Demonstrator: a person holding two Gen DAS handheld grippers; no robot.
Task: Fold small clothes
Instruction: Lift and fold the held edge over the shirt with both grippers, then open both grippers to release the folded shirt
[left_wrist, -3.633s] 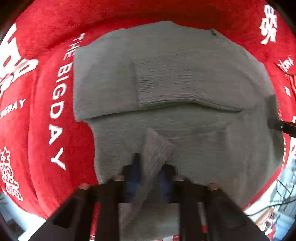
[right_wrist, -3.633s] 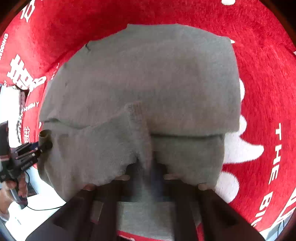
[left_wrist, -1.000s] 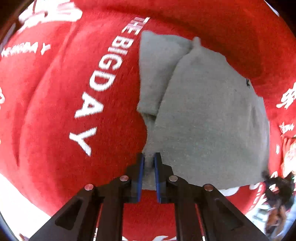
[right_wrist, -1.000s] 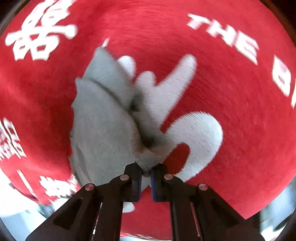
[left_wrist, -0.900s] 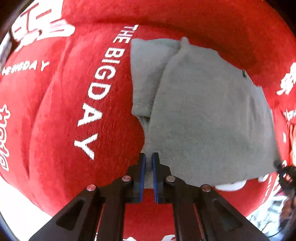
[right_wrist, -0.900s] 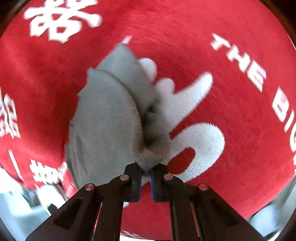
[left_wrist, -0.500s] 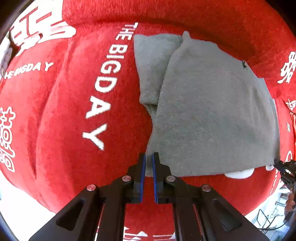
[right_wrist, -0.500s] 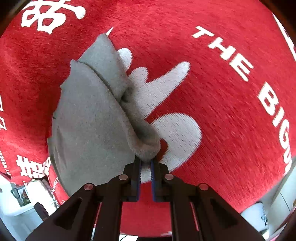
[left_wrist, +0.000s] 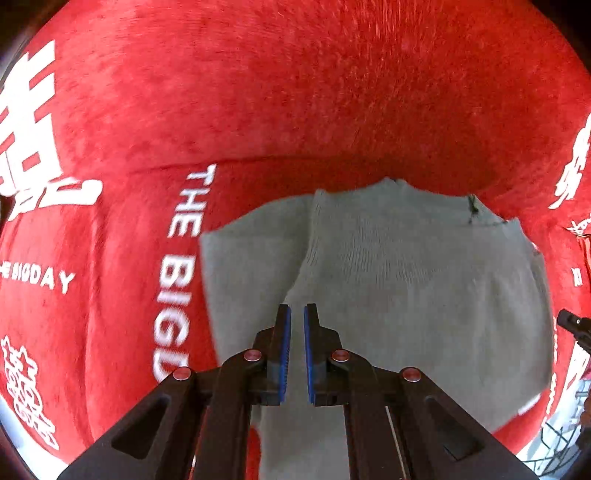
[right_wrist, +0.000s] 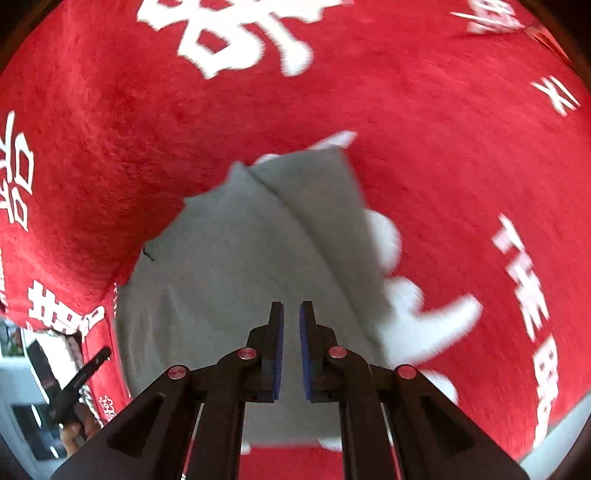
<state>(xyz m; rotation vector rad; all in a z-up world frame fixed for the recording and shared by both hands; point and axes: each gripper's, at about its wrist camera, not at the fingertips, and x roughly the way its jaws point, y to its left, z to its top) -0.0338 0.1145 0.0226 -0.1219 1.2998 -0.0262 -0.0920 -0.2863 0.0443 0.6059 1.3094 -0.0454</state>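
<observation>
**Red plush cloth under a folded grey knit**

Grey sweater (left_wrist: 406, 288) lies folded flat, a soft ribbed rectangle with one layer lapped over another, on the fuzzy white-lettered red cloth (left_wrist: 295, 92). Left gripper (left_wrist: 297, 325) and right gripper (right_wrist: 288, 321) hover above it, blue-padded jaws narrowly parted, holding nothing.

Bright, even light; strong fisheye bending, dark vignetted corners, motion blur on the white lettering (right_wrist: 524, 280).

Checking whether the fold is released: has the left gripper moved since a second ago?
Yes. The left gripper let go of the sweater edge and moved forward over it, toward the blanket fold.
</observation>
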